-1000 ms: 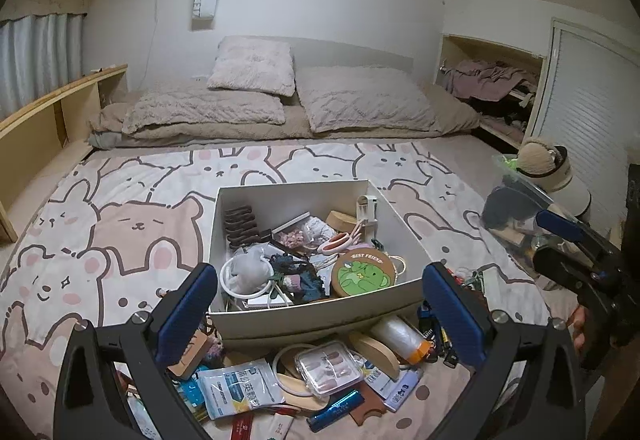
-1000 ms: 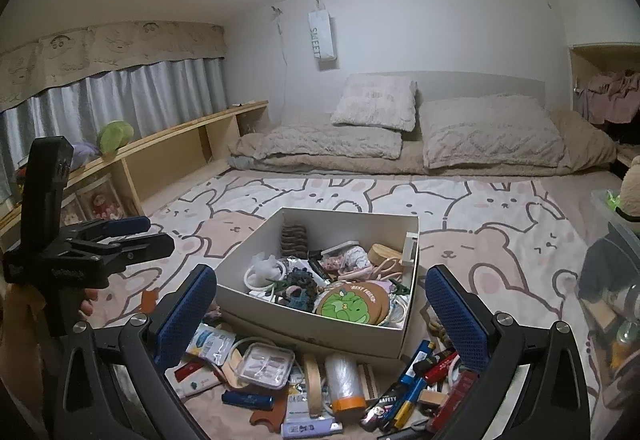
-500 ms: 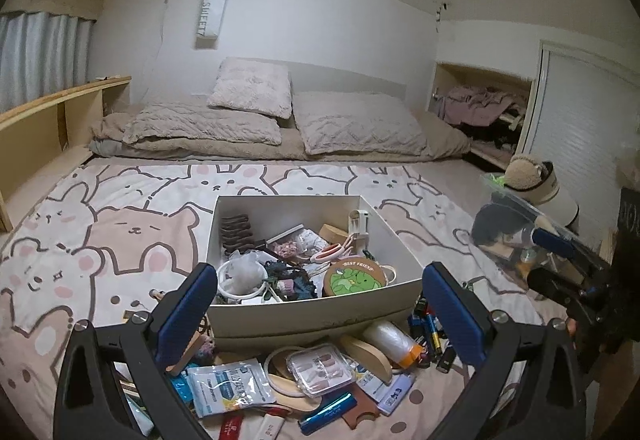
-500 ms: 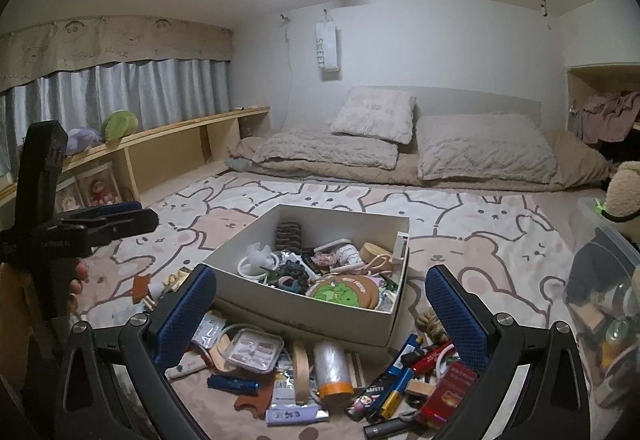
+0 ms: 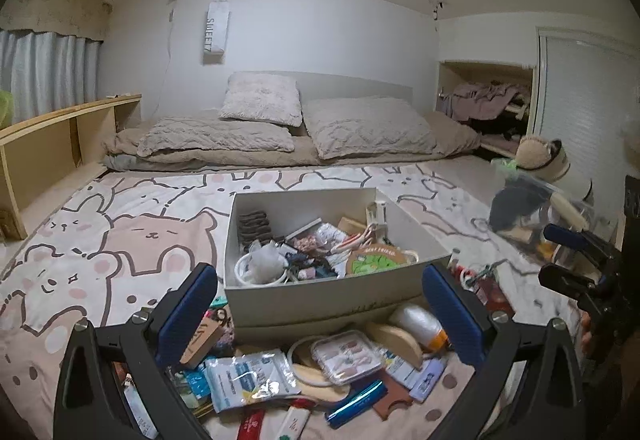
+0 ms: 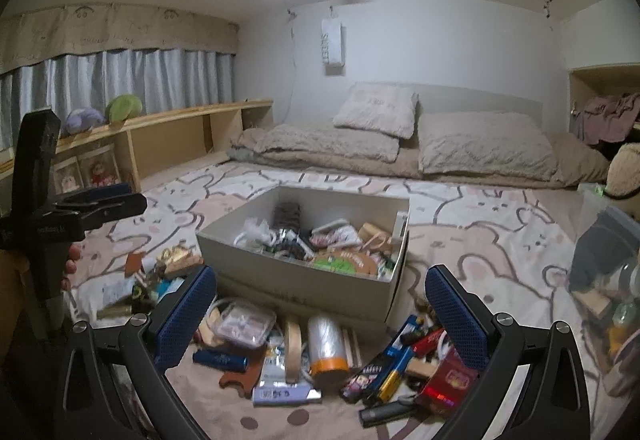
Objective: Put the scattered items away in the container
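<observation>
White cardboard box (image 5: pixel 320 300) part-filled, centre of bedspread; loose clutter heaped against near wall. Left gripper (image 5: pixel 320 320), right gripper (image 6: pixel 320 320) both spread, empty. Step: selecting item. Next: descend onto clear plastic case (image 5: pixel 346 356).

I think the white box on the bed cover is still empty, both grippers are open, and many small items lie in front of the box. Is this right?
Not quite. The white box is not empty: the left wrist view shows it already holding things, among them a round green tin. The rest holds: the left gripper and the right gripper are open, and many small items, such as a roll with an orange end, lie before the box.
</observation>
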Available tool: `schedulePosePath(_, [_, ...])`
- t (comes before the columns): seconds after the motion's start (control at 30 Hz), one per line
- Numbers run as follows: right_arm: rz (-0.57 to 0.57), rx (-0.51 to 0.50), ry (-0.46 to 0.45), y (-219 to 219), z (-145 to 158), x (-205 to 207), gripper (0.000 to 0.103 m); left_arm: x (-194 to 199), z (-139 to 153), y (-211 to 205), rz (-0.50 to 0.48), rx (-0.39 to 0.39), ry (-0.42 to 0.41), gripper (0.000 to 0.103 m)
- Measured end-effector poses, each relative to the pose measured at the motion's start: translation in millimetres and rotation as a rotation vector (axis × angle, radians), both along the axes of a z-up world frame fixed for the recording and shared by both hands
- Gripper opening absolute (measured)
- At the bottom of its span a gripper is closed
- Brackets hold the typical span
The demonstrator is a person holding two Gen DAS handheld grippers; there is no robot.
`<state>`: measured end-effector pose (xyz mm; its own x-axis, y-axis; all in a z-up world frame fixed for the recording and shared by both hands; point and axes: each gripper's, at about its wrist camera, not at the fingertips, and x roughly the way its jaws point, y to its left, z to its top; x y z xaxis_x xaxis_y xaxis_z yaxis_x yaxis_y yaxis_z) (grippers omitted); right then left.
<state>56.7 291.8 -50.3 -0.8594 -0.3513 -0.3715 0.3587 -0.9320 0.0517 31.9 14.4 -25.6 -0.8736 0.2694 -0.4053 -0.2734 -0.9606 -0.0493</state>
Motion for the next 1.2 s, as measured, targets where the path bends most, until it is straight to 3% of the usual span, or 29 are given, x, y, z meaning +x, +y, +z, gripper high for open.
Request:
schedulePosePath(0.43, [0.042, 0.026, -0.106, -9, -53, -6, 0.103, 6, -61, 4, 0.059, -0.054, -0.122, 0.103])
schedulePosePath(0.8, [0.150, 0.080, -0.251, -32, -105, -25, 0.103, 6, -112, 0, 0.128, -0.130, -0.260, 0.103])
schedulePosePath(1.2, [0.222, -0.001, -0.417, -33, -139, -39, 0.103, 7, -165, -12, 0.225, -0.189, -0.447, 0.103])
